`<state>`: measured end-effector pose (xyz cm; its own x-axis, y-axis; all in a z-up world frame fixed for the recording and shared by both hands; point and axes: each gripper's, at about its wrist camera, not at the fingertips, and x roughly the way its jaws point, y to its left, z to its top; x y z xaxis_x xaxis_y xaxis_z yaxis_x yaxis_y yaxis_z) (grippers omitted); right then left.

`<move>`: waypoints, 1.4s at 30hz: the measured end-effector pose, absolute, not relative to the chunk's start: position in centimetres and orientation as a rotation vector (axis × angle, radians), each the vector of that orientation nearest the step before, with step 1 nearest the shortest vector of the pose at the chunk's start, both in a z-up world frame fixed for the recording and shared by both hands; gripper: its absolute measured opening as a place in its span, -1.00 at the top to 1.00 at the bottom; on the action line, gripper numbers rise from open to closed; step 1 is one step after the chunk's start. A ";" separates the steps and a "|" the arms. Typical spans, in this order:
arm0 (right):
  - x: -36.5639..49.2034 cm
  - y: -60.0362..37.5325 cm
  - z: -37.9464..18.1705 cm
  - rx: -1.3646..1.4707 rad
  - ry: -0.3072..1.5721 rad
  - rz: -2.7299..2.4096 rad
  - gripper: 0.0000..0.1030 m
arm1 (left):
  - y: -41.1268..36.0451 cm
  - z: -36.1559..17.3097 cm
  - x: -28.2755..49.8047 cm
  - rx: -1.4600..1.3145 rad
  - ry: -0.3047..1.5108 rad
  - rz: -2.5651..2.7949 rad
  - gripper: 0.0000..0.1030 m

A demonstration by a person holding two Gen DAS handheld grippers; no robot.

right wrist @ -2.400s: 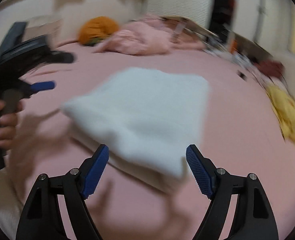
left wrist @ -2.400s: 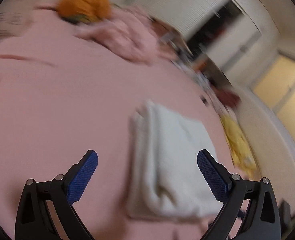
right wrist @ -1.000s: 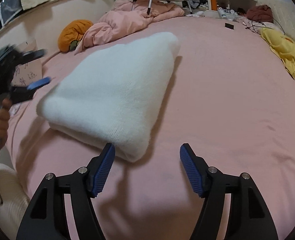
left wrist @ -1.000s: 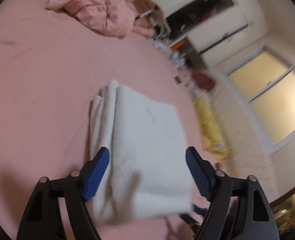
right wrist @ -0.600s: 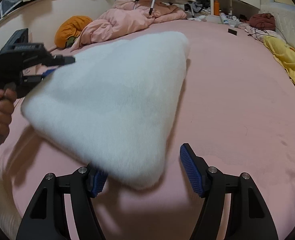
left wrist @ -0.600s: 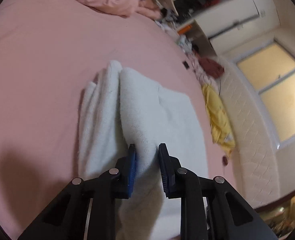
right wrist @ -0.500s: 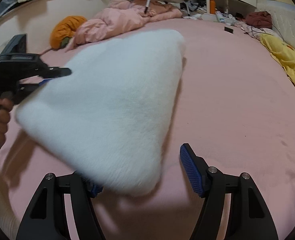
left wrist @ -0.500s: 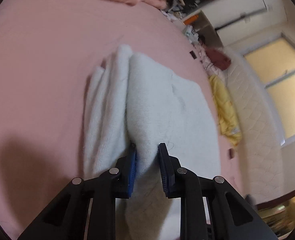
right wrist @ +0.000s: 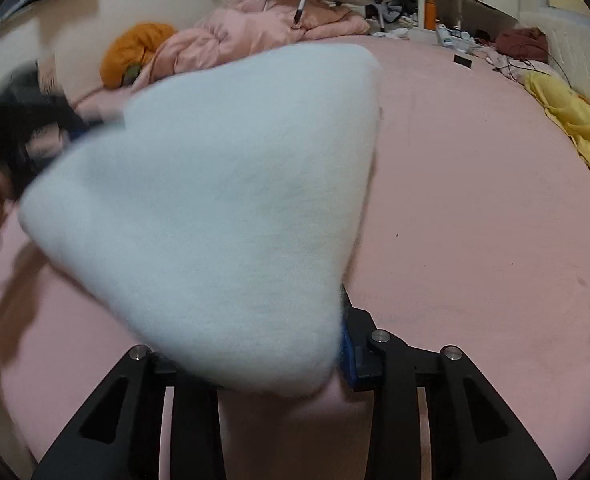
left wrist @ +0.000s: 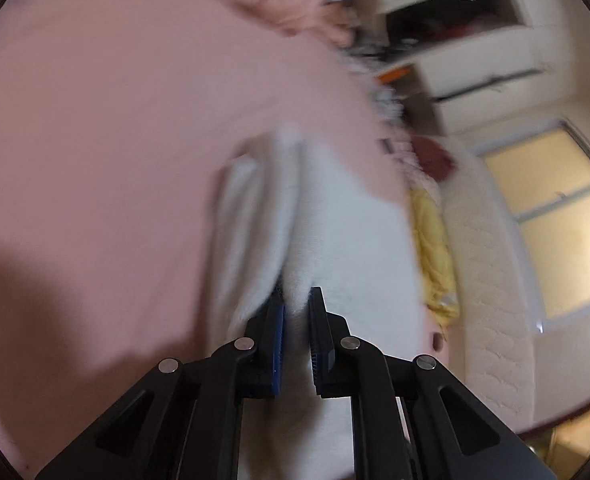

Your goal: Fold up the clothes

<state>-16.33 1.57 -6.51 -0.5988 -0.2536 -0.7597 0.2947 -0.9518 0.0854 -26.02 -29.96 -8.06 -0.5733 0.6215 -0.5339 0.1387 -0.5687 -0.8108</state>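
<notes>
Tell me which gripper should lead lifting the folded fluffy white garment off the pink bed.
Left, probably. The left gripper is visibly shut on the folded fluffy white garment. The right gripper sits under a corner that hides its fingertips, so its hold is unclear above the pink bed.

We see dim, warm indoor light, a glowing window (left wrist: 563, 216) at right, heavy motion blur in both views, and dark fisheye corners.

My folded white garment (right wrist: 223, 208) is thick and fluffy, filling the centre and left of the right wrist frame, lifted above the pink bed (right wrist: 475, 220). In the left wrist frame its stacked layers (left wrist: 279, 216) run from centre to bottom, blurred.
</notes>
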 end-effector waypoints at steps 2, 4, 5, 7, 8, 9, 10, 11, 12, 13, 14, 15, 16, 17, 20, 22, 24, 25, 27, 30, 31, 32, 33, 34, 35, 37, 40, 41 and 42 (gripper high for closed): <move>-16.3 1.5 -6.2 1.212 0.087 -2.541 0.31 | -30.4 -7.4 -25.3 -1.210 -1.230 2.241 0.78; -16.1 1.7 -6.1 1.221 0.115 -2.531 0.12 | -30.5 -5.7 -24.2 -1.177 -1.139 2.307 0.78; -15.8 1.8 -5.8 1.210 0.120 -2.541 0.07 | -30.6 -4.9 -23.8 -1.153 -1.123 2.326 0.77; -15.3 1.9 -5.3 1.186 0.129 -2.560 -0.11 | -31.0 -3.6 -22.8 -1.109 -1.105 2.349 0.69; -15.0 1.9 -5.1 1.174 0.134 -2.570 -0.26 | -31.4 -3.5 -22.3 -1.098 -1.125 2.334 0.57; -14.8 2.0 -4.8 1.163 0.138 -2.579 -0.35 | -31.9 -3.3 -21.9 -1.087 -1.145 2.319 0.16; -14.5 2.1 -4.6 1.151 0.143 -2.589 -0.39 | -32.2 -3.3 -21.5 -1.089 -1.163 2.306 -0.10; -14.3 2.1 -4.3 1.139 0.147 -2.598 -0.39 | -32.2 -3.5 -21.3 -1.107 -1.169 2.299 -0.11; -14.1 2.1 -4.1 1.129 0.154 -2.605 -0.39 | -32.0 -3.7 -21.0 -1.128 -1.153 2.292 -0.11; -14.4 1.6 -4.2 1.128 0.171 -2.600 -0.39 | -31.4 -3.9 -20.7 -1.157 -1.119 2.276 -0.11; -14.7 1.0 -4.3 1.130 0.182 -2.595 -0.39 | -30.6 -4.3 -20.7 -1.194 -1.075 2.252 -0.11; -14.9 0.6 -4.5 1.132 0.180 -2.593 -0.39 | -29.9 -4.6 -20.8 -1.226 -1.038 2.230 -0.11; -15.2 0.3 -4.6 1.136 0.174 -2.592 -0.36 | -29.3 -5.0 -20.8 -1.252 -1.010 2.210 -0.11; -15.3 0.1 -4.6 1.144 0.154 -2.595 -0.22 | -28.8 -5.3 -20.8 -1.277 -0.981 2.190 -0.11; -15.7 0.5 -4.7 1.182 0.113 -2.625 0.42 | -28.7 -6.1 -21.3 -1.288 -1.024 2.124 0.37; -15.9 1.2 -4.3 1.204 0.076 -2.627 0.49 | -29.3 -6.2 -21.5 -1.254 -1.105 2.050 0.67; -15.7 1.8 -3.5 1.186 0.056 -2.633 0.49 | -29.6 -5.6 -21.3 -1.208 -1.142 2.006 0.69; -15.6 1.9 -3.2 1.167 0.058 -2.643 0.49 | -29.9 -5.4 -21.1 -1.195 -1.156 2.002 0.69; -15.2 1.7 -3.7 1.161 0.104 -2.649 0.49 | -30.8 -5.5 -20.9 -1.199 -1.191 2.019 0.70; -14.7 0.8 -6.3 1.180 0.218 -2.636 0.49 | -31.8 -6.6 -21.2 -1.273 -1.230 2.049 0.71; -14.4 0.6 -6.5 1.169 0.235 -2.637 0.48 | -31.8 -6.9 -21.5 -1.283 -1.240 2.046 0.71; -14.4 0.6 -6.3 1.163 0.233 -2.639 0.48 | -31.7 -7.0 -21.7 -1.286 -1.242 2.046 0.71; -14.3 0.6 -6.2 1.158 0.230 -2.642 0.45 | -31.5 -6.8 -22.0 -1.278 -1.236 2.050 0.71; -14.2 0.8 -6.2 1.160 0.228 -2.644 0.41 | -31.3 -6.6 -22.2 -1.270 -1.229 2.055 0.71; -14.0 1.0 -6.2 1.163 0.238 -2.647 0.30 | -31.2 -6.6 -22.5 -1.267 -1.228 2.057 0.71; -13.7 1.3 -6.1 1.169 0.257 -2.651 -0.02 | -31.3 -6.7 -22.6 -1.275 -1.243 2.061 0.70; -12.5 2.4 -4.9 1.170 0.242 -2.655 -0.10 | -32.7 -6.3 -20.7 -1.308 -1.231 2.154 0.60; -12.1 2.7 -4.4 1.168 0.232 -2.657 -0.10 | -33.3 -5.8 -20.0 -1.320 -1.212 2.233 0.55; -11.6 3.0 -3.9 1.167 0.223 -2.659 -0.11 | -33.9 -5.2 -19.3 -1.331 -1.191 2.312 0.47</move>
